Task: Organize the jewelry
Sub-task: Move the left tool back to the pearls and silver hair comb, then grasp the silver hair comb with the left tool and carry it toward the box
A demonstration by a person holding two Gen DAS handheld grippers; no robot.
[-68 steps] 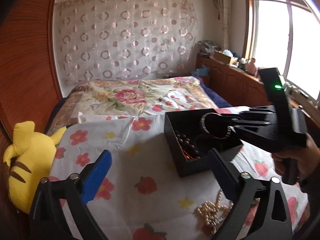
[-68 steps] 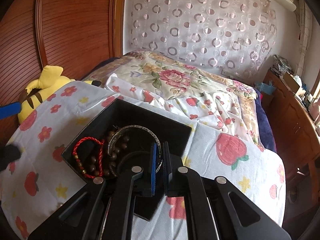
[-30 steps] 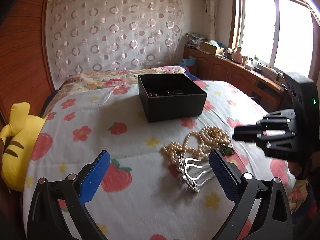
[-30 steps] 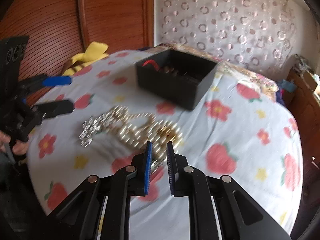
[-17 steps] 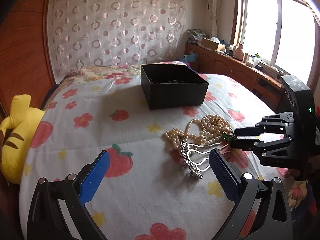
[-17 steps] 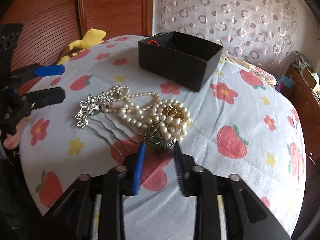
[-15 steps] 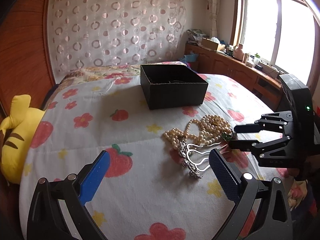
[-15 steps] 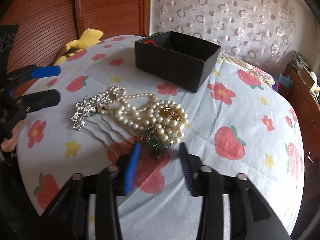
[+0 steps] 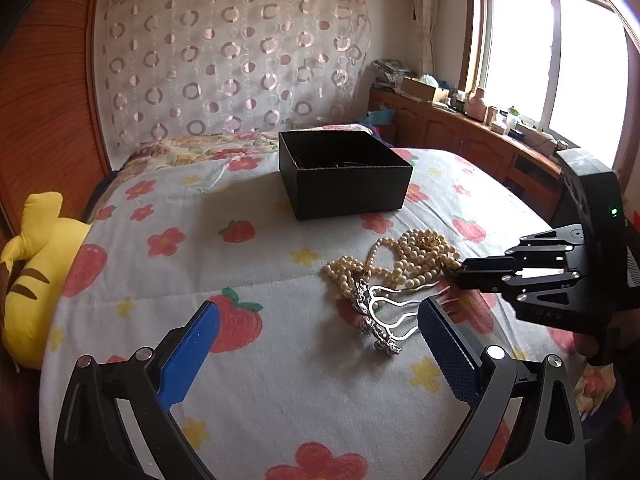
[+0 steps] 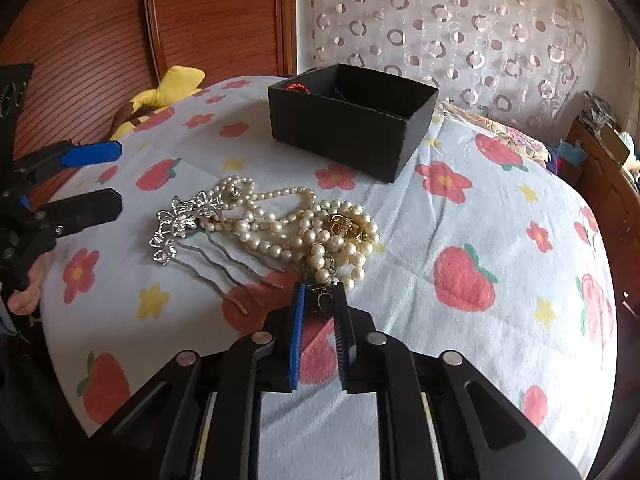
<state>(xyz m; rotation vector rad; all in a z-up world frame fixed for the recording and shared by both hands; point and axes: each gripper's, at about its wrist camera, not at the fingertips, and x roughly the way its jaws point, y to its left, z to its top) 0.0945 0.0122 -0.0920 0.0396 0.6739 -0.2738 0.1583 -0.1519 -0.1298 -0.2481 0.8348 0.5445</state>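
Note:
A black open box [image 9: 344,174] [image 10: 352,120] sits on the bed with a red cord bracelet [image 10: 298,87] showing inside. In front of it lies a heap of pearl necklaces [image 9: 404,258] [image 10: 304,228] with a gold clasp [image 10: 346,226] and a silver hair comb [image 9: 380,312] [image 10: 188,224]. My right gripper [image 10: 319,300] [image 9: 460,274] has its jaws closing around a dark green pendant [image 10: 322,300] at the heap's near edge, narrow gap still showing. My left gripper [image 9: 316,332] [image 10: 108,178] is open and empty, hovering before the comb.
The bed has a white cover [image 9: 260,264] with strawberries and flowers. A yellow plush toy [image 9: 36,248] [image 10: 168,88] lies at its left edge by the wooden headboard [image 10: 100,40]. A wooden cabinet [image 9: 460,136] runs under the window on the right.
My right gripper left the box, swung back to the pearl heap, opened, and now narrows its jaws around the green pendant. The left gripper pulled back and stays open.

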